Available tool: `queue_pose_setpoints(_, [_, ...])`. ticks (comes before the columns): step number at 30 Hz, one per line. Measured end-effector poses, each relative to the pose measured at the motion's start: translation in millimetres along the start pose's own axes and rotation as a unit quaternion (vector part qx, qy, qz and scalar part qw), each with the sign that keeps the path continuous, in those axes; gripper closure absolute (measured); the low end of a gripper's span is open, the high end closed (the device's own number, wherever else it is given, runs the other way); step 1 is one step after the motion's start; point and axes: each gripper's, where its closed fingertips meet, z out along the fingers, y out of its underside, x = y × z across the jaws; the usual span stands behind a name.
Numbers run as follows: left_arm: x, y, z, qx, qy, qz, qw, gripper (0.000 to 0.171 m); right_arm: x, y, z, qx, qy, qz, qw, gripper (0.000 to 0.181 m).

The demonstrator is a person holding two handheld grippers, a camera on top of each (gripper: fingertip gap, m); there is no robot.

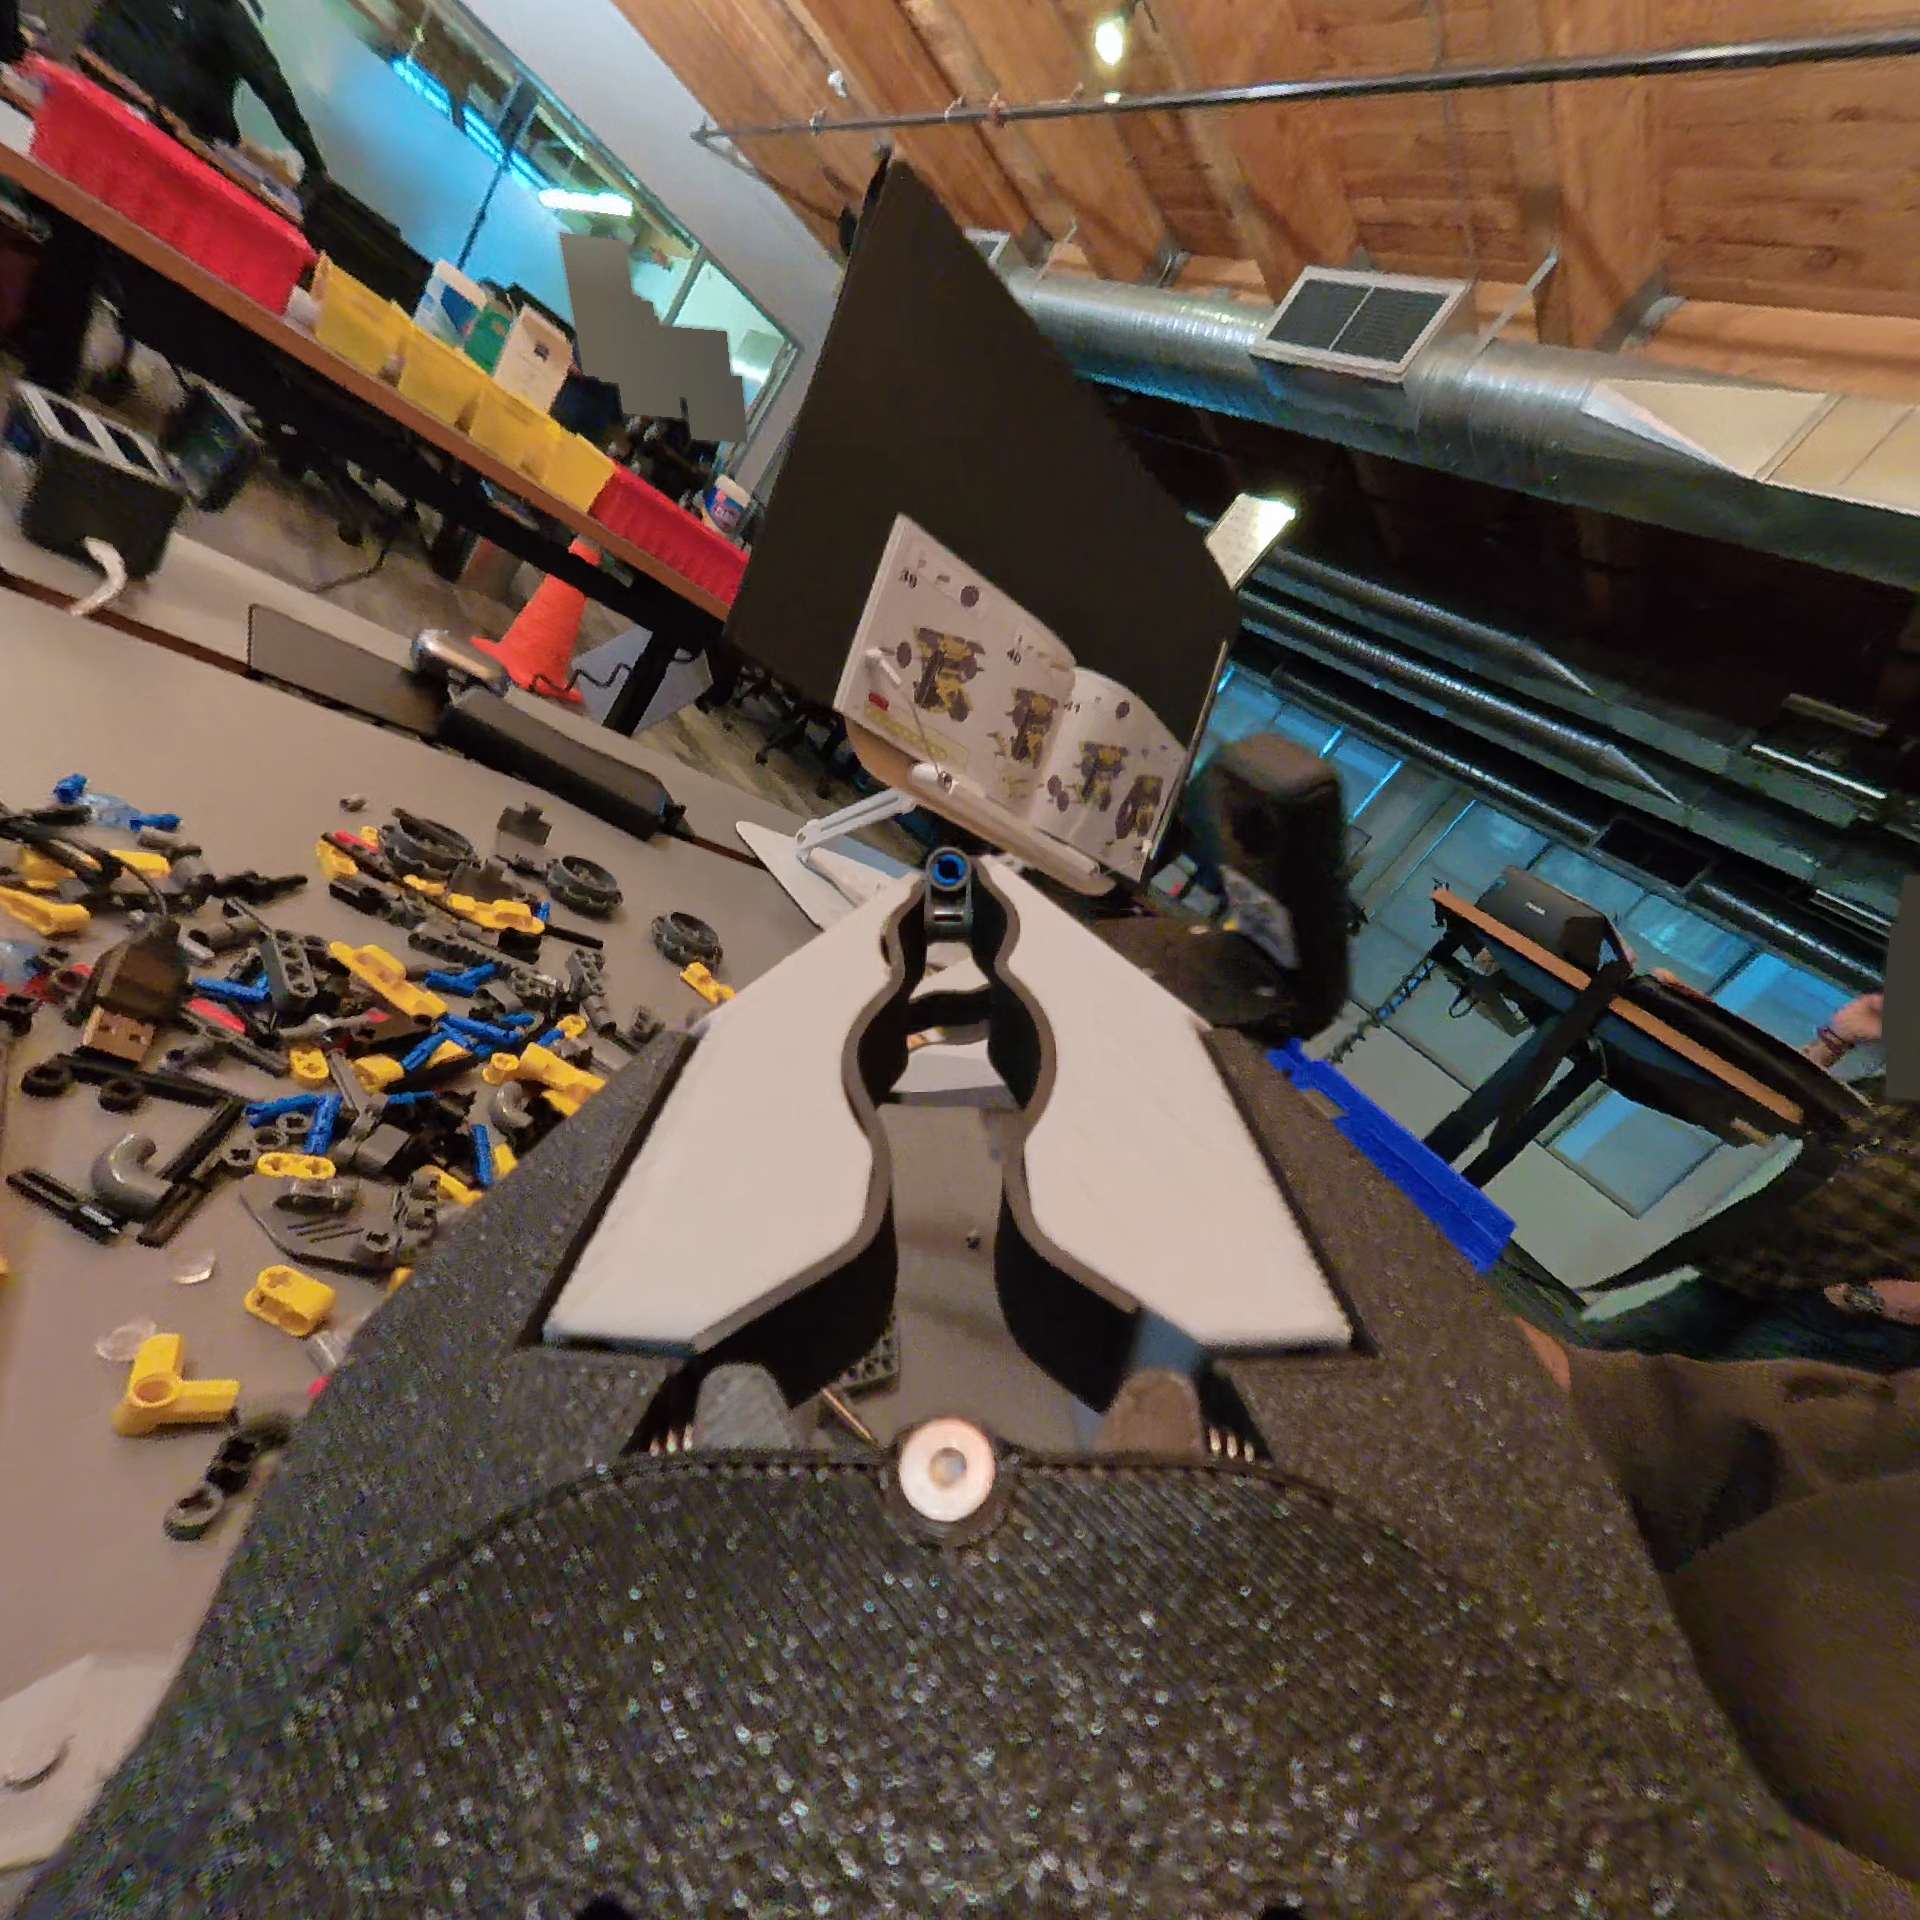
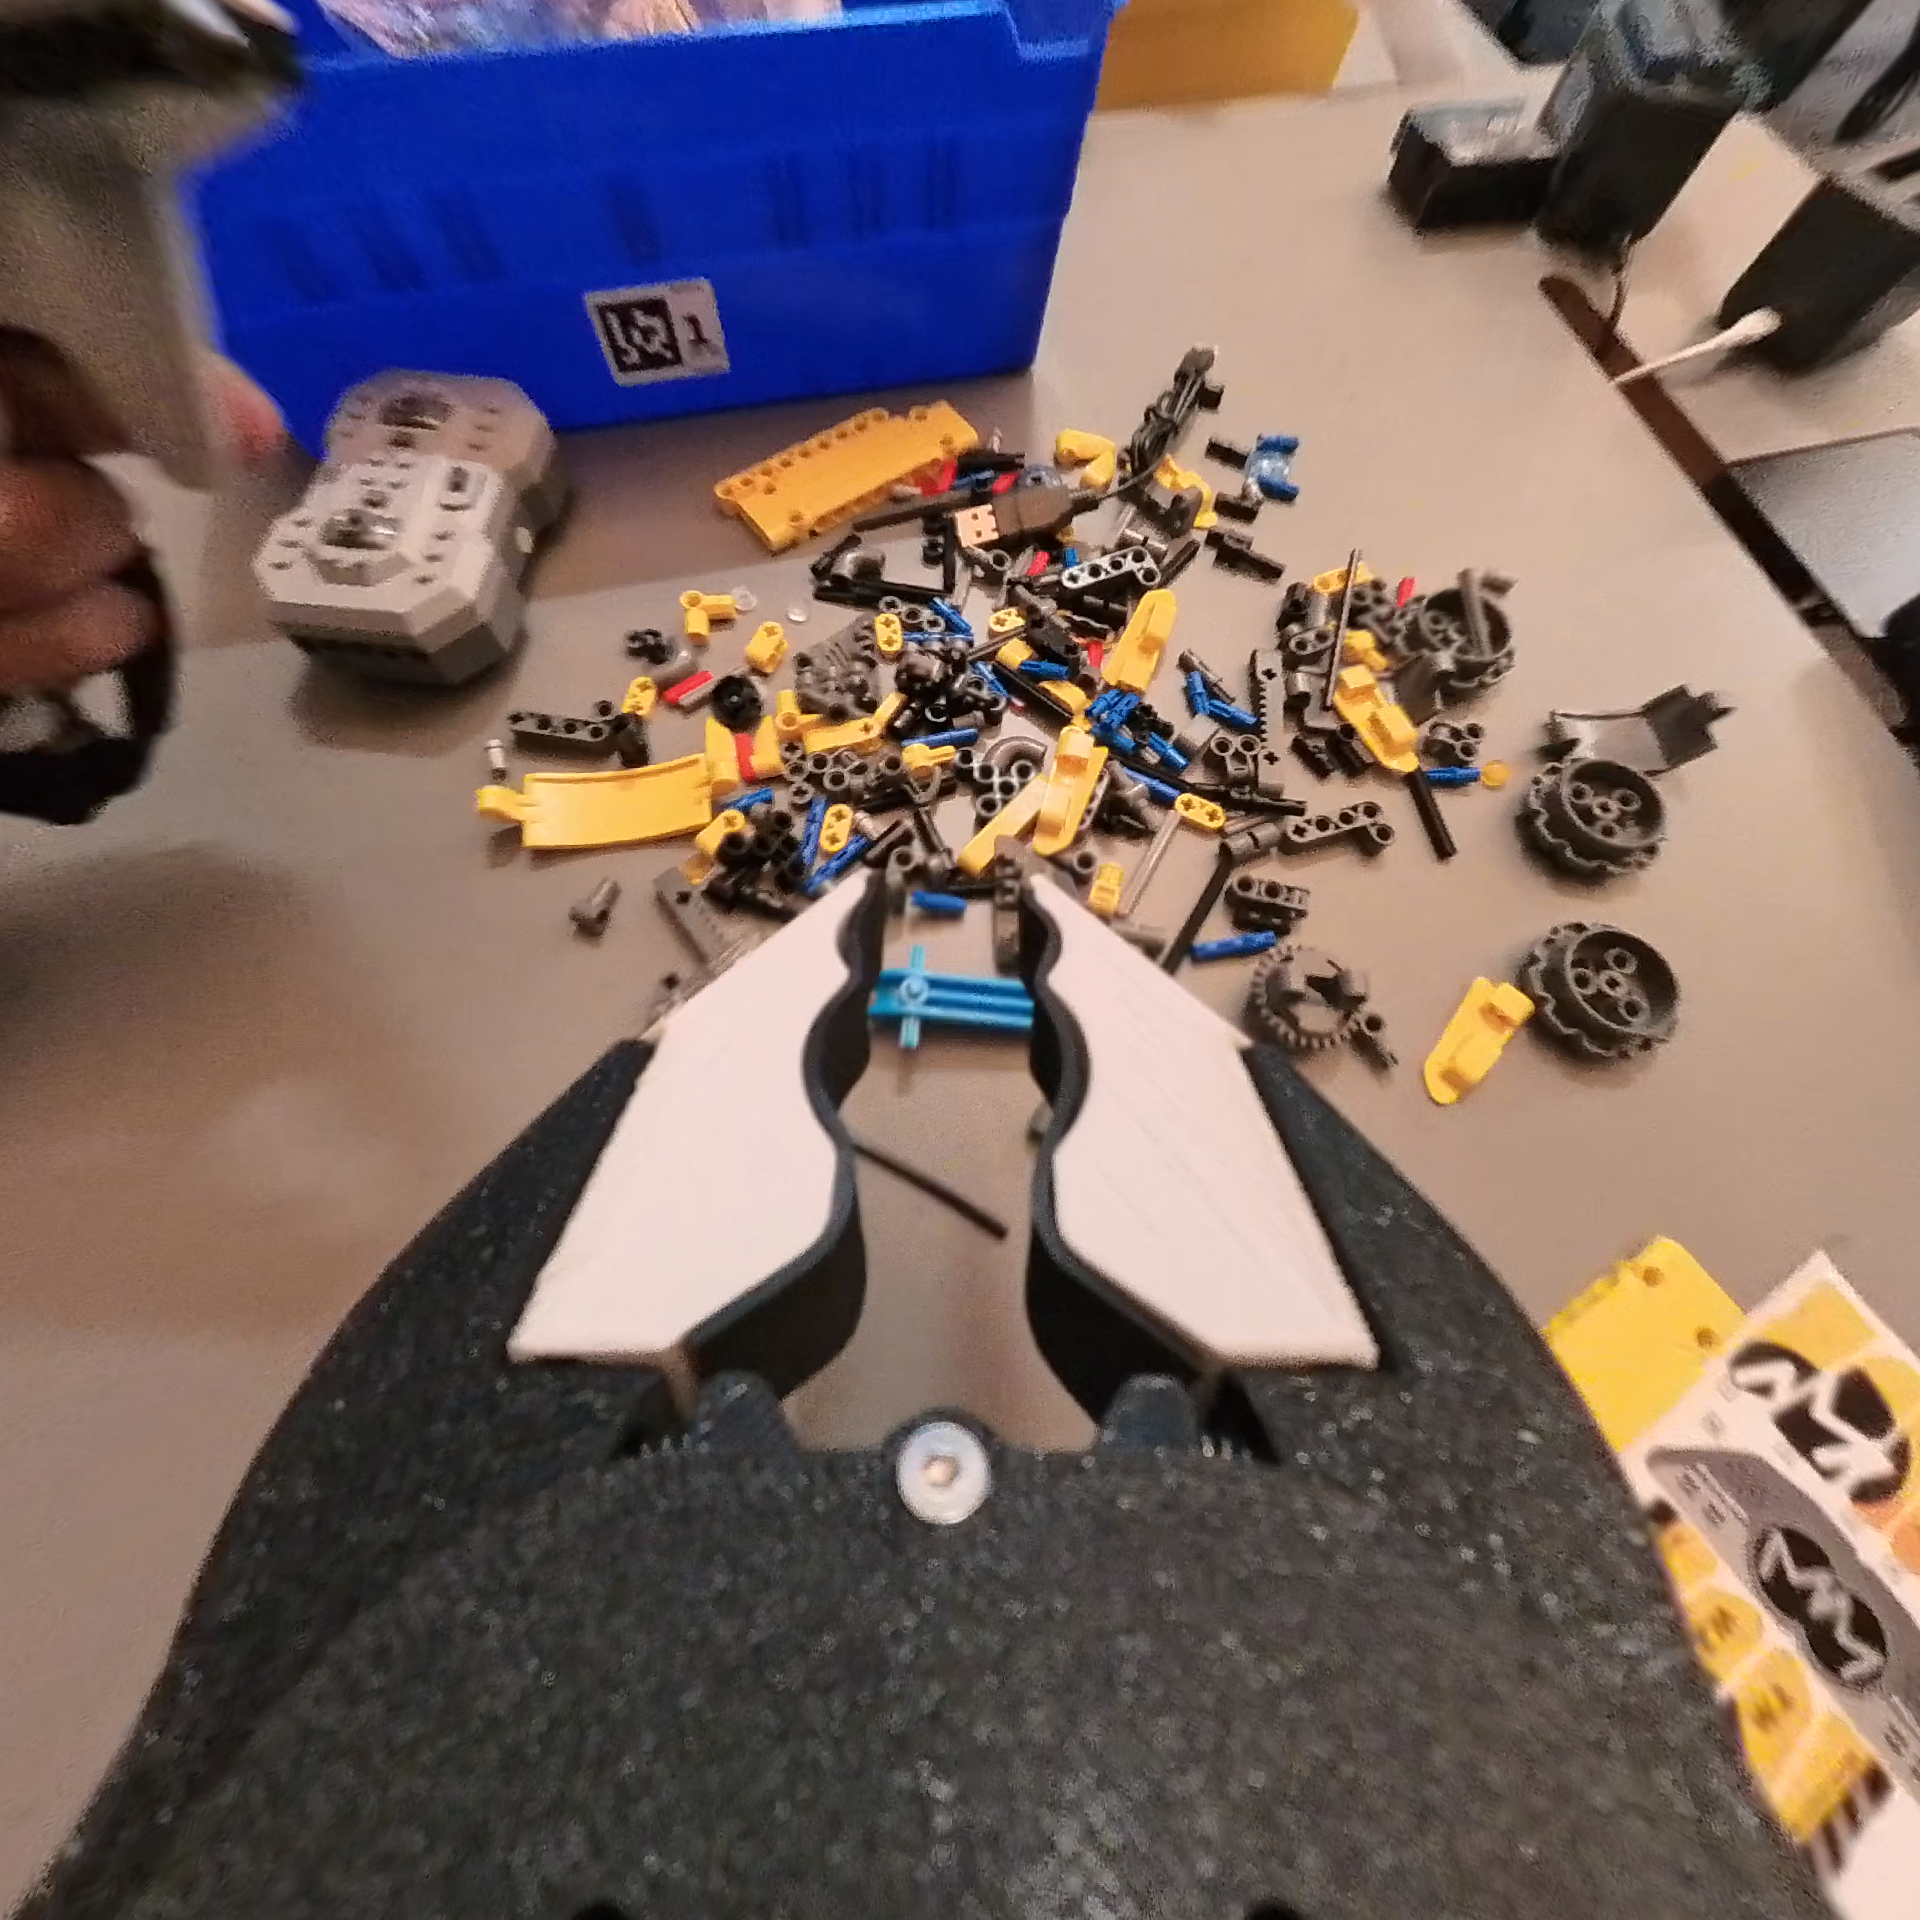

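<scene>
My left gripper (image 1: 948, 896) is shut on a small black connector with a blue pin (image 1: 948, 871) and holds it up in the air, tilted toward an open instruction booklet (image 1: 997, 717) on a stand. My right gripper (image 2: 951, 899) is open and hovers low over the near edge of a pile of loose yellow, black and blue building parts (image 2: 1039, 707) on the grey table (image 2: 312, 987). A light blue cross-shaped piece (image 2: 940, 1000) lies between its fingers, and a thin black axle (image 2: 925, 1190) lies below it. The same pile shows in the left wrist view (image 1: 343, 997).
A blue bin (image 2: 644, 197) stands behind the pile, with a grey battery box (image 2: 405, 530) in front of it. Black wheels (image 2: 1595, 821) lie at the right. A sticker sheet (image 2: 1808, 1538) and yellow plate (image 2: 1642, 1340) lie near right. A hand (image 2: 62, 540) holds the other gripper at left. Some 12 cm of space lies between my two pairs of fingers.
</scene>
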Motion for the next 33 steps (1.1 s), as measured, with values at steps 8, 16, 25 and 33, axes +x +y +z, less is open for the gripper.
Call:
queue_pose_setpoints(8, [62.0, 58.2, 45.0, -0.112, 0.190, -0.114, 0.969, 0.166, -26.9, 7.3, -86.0, 0.127, 0.038, -0.069, 0.989, 0.146])
queue_pose_setpoints(16, [95.4, 95.2, 71.2, -0.145, 0.254, -0.192, 0.937, 0.166, -34.4, -1.3, -140.1, 0.261, 0.106, -0.149, 0.948, 0.141])
queue_pose_setpoints(25, [140.0, 119.1, 83.7, -0.118, 0.344, -0.176, 0.915, 0.166, -40.8, 1.6, -158.9, 0.296, 0.071, -0.131, 0.943, 0.139])
queue_pose_setpoints(33, [151.7, 124.0, 79.5, -0.114, 0.382, -0.173, 0.901, 0.166, -54.1, 0.1, -171.1, 0.313, 0.099, -0.208, 0.921, 0.156])
